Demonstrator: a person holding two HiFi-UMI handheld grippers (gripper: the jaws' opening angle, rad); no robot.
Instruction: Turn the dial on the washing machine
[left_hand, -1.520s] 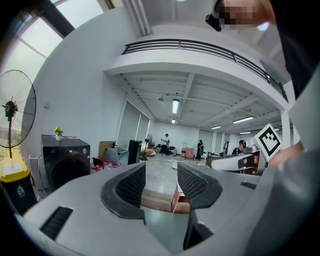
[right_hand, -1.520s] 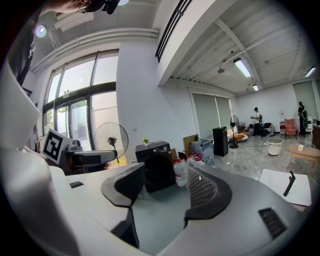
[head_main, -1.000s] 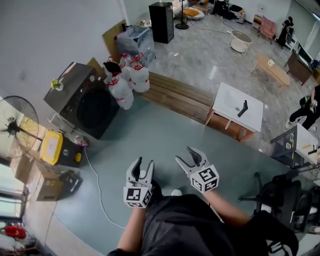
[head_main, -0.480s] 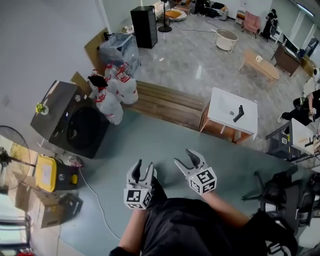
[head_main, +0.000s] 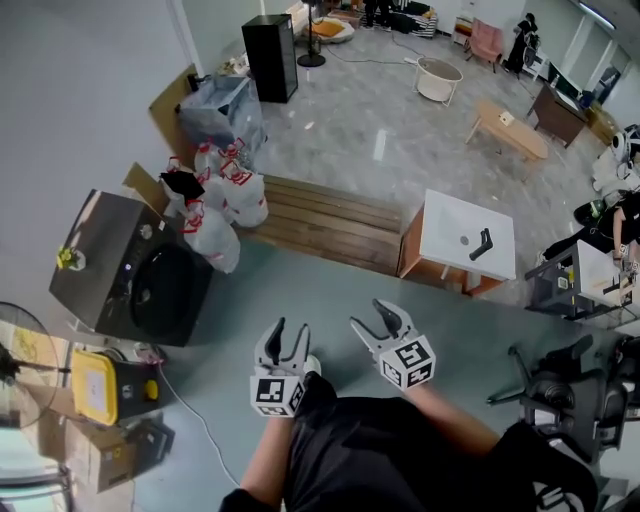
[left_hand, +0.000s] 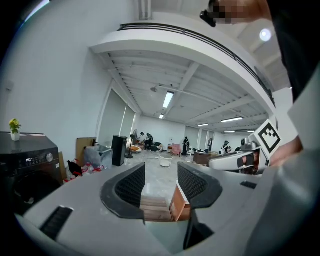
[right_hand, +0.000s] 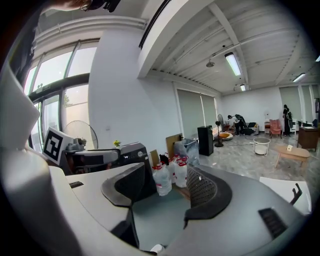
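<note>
Left claw (head_main: 289, 330) and right claw (head_main: 371, 318) are held side by side before the person's torso, pointing forward and slightly down, both with jaws apart and empty. Well ahead and left of the left claw stands the washing machine (head_main: 135, 275); its dial is too small to make out. Open green floor (head_main: 300, 285) lies between. A wooden platform (head_main: 330, 212) and a white surface (head_main: 470, 232) border it ahead of the right claw.

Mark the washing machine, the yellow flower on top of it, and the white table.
washing machine (head_main: 160, 295): head view, on its dark round door.
yellow flower (head_main: 67, 258): head view, on the blossom, near the machine's top edge.
white table (head_main: 445, 225): head view, on a bare part of its top.
</note>
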